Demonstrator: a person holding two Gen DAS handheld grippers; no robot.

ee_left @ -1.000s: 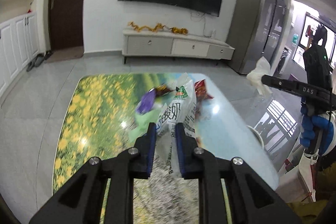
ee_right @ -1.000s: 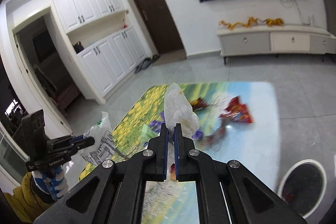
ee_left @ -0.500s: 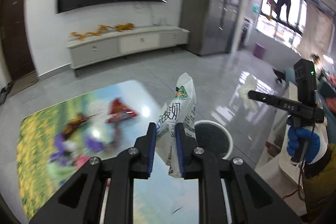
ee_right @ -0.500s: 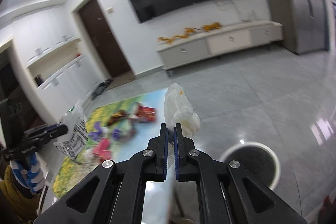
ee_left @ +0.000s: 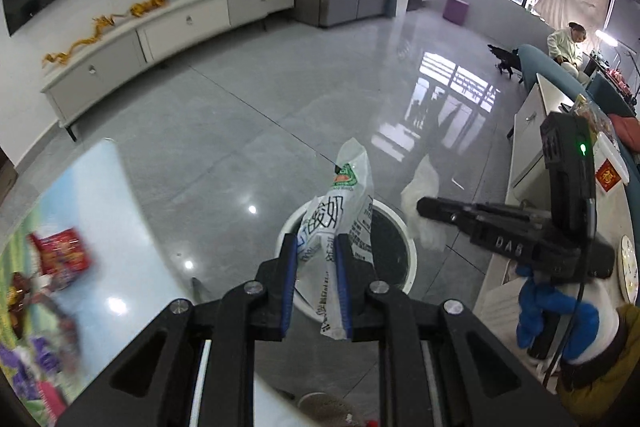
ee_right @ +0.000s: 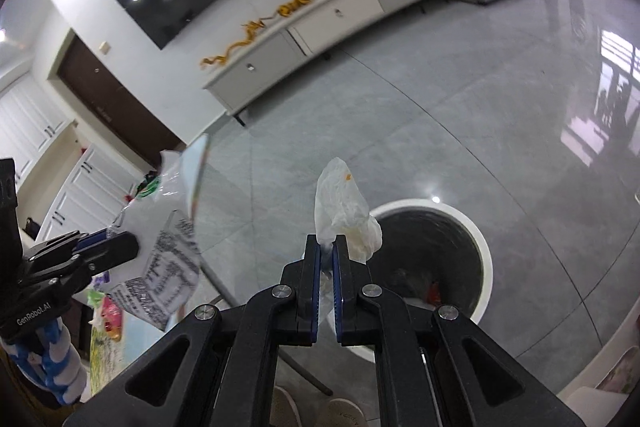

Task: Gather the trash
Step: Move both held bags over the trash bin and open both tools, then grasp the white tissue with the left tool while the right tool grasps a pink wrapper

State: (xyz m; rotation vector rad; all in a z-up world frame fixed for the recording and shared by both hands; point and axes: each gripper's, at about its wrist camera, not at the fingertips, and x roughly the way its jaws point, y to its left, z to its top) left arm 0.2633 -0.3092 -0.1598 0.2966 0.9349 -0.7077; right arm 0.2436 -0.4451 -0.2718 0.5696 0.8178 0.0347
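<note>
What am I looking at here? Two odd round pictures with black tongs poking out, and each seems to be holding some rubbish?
There is no robot. A person carries a hand-held gripper in each hand, and each has a wide-angle camera looking along its jaws, hence the round, bent pictures. In the left camera's view, the left gripper is shut on a printed plastic bag. In the right camera's view, the right gripper pinches a crumpled white tissue. Both hang over a round white-rimmed trash bin on the grey floor. At the left edge is a table with a flower picture, where more wrappers lie, blurred.
</note>
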